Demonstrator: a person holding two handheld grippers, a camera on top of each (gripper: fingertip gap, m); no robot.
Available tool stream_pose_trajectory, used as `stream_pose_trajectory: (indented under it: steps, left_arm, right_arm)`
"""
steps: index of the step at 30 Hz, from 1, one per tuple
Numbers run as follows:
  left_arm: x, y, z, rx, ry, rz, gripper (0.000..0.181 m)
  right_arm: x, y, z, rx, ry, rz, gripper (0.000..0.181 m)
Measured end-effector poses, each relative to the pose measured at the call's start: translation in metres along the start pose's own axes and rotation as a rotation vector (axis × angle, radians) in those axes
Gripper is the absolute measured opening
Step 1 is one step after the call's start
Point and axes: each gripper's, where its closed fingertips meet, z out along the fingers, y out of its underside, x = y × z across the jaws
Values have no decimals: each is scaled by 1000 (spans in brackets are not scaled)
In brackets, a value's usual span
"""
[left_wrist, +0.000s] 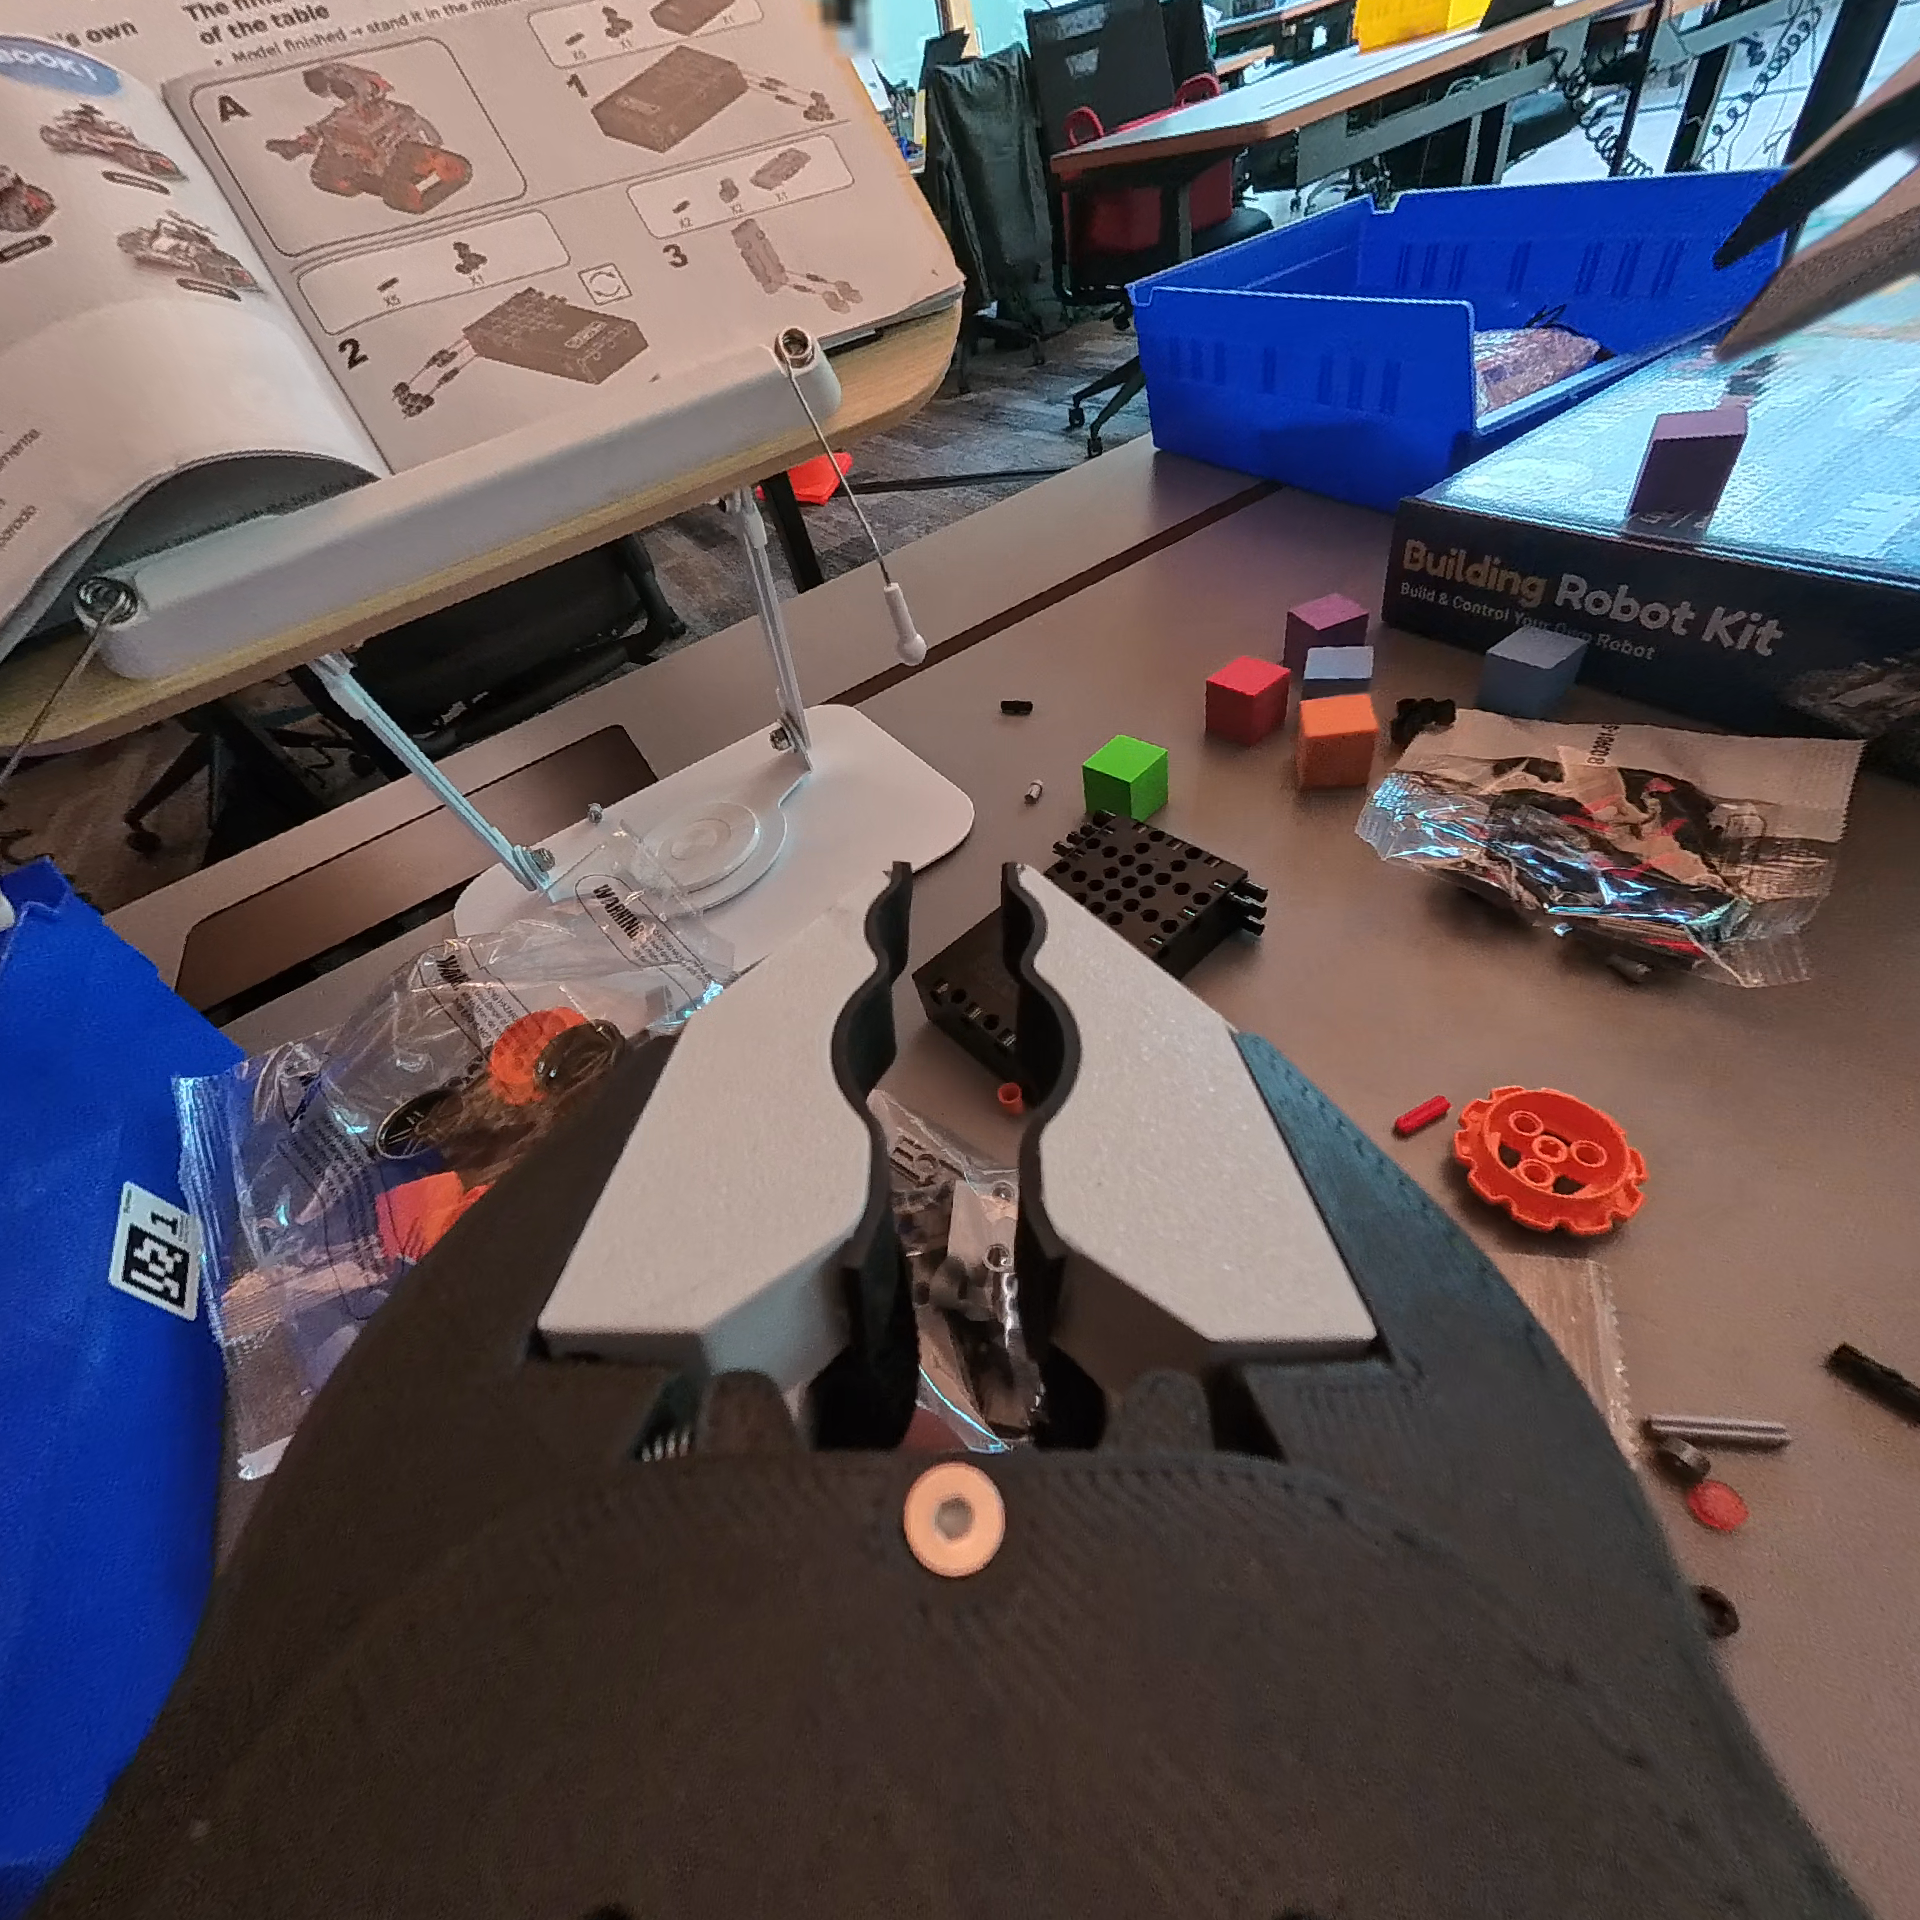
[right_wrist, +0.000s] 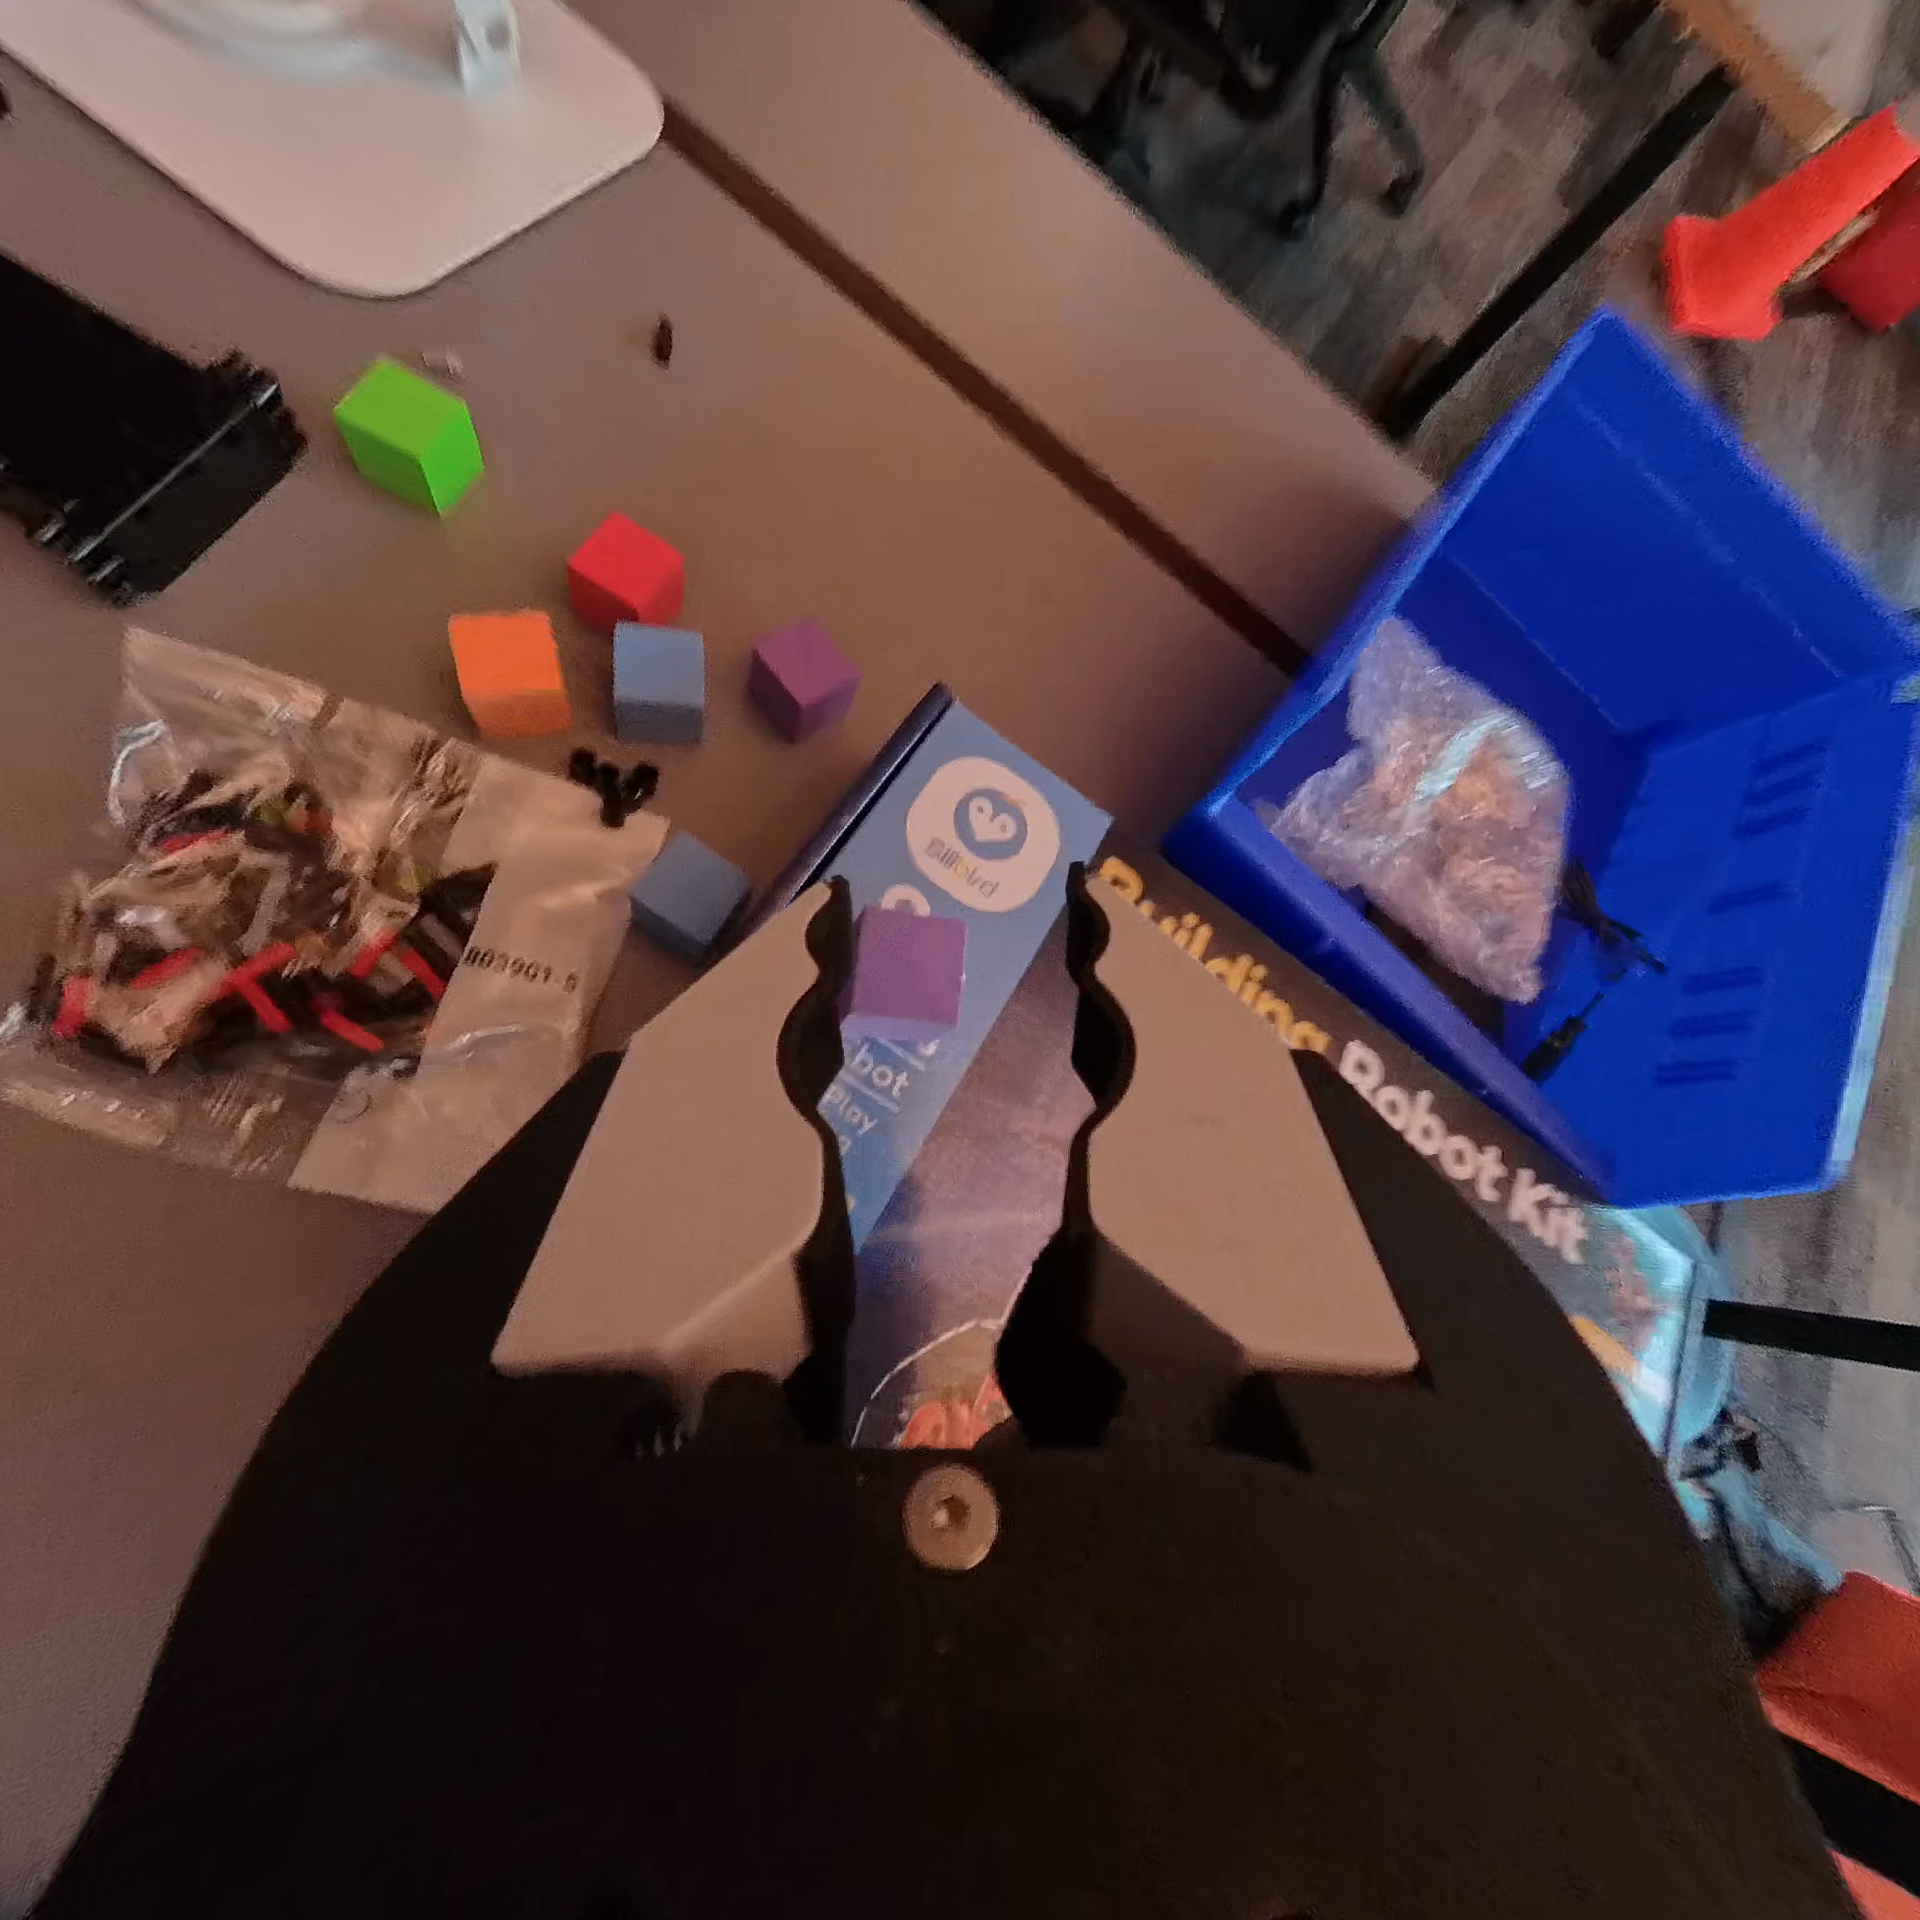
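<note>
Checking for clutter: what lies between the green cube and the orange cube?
In the right wrist view, bare tabletop separates the green cube from the orange cube; the red cube sits just off to the side.

Bare table (left_wrist: 1299, 1029) is found between the black perforated block (left_wrist: 1153, 894) and the orange gear (left_wrist: 1548, 1158), and beside the green cube (right_wrist: 408, 433) toward the white stand base (right_wrist: 343, 135). The far right edge is blocked by the kit box (right_wrist: 1039, 1122) and blue bin (right_wrist: 1662, 831). The left edge is crowded by plastic bags (left_wrist: 468, 1091).
</note>
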Motion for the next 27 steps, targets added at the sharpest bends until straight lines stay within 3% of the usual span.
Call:
stream_pose_trajectory:
  steps: [3,9,14,19,21,24,27]
  left_arm:
    - [0,-1,0,2,2,0,15]
    - [3,0,1,-3,11,6,15]
    - [1,-2,1,4,8,-5,15]
    - [1,-2,1,6,17,-14,16]
    - [4,-3,1,6,21,-6,16]
    - [6,-4,1,8,27,-3,16]
    - [7,-5,0,14,32,-1,16]
  right_arm:
    - [-7,13,7,-71,-93,36,41]
    - [-41,-16,23,-45,-157,-116,42]
    - [-49,-28,78,-204,-187,-298,45]
    - [-47,-8,130,-438,-201,-502,44]
    - [-47,2,142,-503,-208,-535,32]
    - [-49,0,146,-489,-217,-559,29]
    - [-44,-17,125,-413,-208,-524,28]
